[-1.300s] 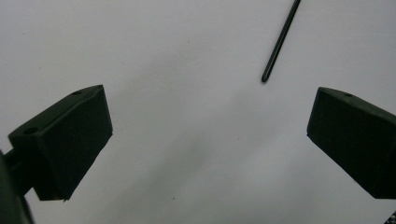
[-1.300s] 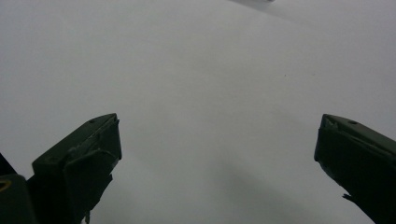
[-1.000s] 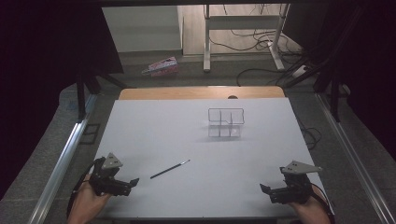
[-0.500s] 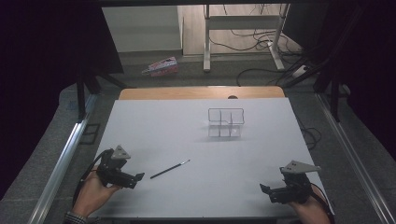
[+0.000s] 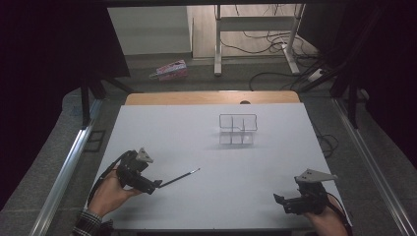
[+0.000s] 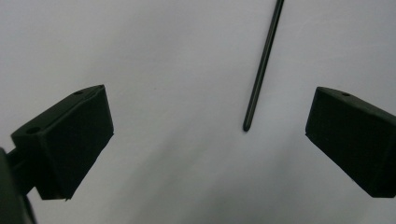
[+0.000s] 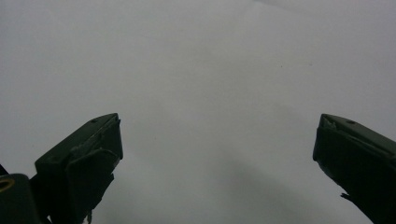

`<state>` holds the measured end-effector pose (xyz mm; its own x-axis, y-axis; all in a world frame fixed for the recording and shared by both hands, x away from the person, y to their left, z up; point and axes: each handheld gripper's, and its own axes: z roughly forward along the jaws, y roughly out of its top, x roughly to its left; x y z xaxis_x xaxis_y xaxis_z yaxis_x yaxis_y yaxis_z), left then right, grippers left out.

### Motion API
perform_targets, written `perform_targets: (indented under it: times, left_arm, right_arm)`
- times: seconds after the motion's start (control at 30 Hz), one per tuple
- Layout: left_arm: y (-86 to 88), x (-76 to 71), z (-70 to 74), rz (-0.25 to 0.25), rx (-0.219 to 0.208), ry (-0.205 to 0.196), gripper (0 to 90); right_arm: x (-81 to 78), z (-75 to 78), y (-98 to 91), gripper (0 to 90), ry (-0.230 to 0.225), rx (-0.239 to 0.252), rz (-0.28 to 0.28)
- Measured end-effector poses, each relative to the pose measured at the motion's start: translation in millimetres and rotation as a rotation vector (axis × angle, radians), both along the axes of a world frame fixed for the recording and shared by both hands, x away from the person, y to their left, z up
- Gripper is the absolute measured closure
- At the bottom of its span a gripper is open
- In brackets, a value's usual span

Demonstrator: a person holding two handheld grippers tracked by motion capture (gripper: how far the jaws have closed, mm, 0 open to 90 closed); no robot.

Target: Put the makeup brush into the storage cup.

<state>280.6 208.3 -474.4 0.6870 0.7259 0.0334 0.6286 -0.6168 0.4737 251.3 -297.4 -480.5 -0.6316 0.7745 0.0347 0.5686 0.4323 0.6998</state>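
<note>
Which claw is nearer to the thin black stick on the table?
Left. The left claw sits open right at the near end of the stick, not yet gripping it. The right claw rests far off at the table's near right corner.

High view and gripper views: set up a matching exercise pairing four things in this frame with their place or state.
Things:
1. thin black stick
2. clear divided box
3. left gripper
4. right gripper

Places or states:
A. near right corner of the table, jaws open, nothing between them
B. toward the far side of the table, standing alone
C. jaws open, just short of the stick's near end
D. lying flat on the table

Pairs: 1-D, 2-B, 3-C, 4-A
</note>
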Motion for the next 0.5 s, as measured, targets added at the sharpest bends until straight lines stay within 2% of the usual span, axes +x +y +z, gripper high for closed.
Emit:
perform_targets:
  times: [0.17,0.5]
  left_arm:
    - [-10.9,5.9,0.1,-0.032,0.036,0.016,1.9]
    - [-29.1,15.4,0.8,-0.063,0.067,0.036,2.9]
  right_arm:
    - [0.3,-0.2,0.1,1.5,0.003,-0.002,0.002]
    - [0.6,-0.6,0.3,1.5,0.009,-0.003,0.005]
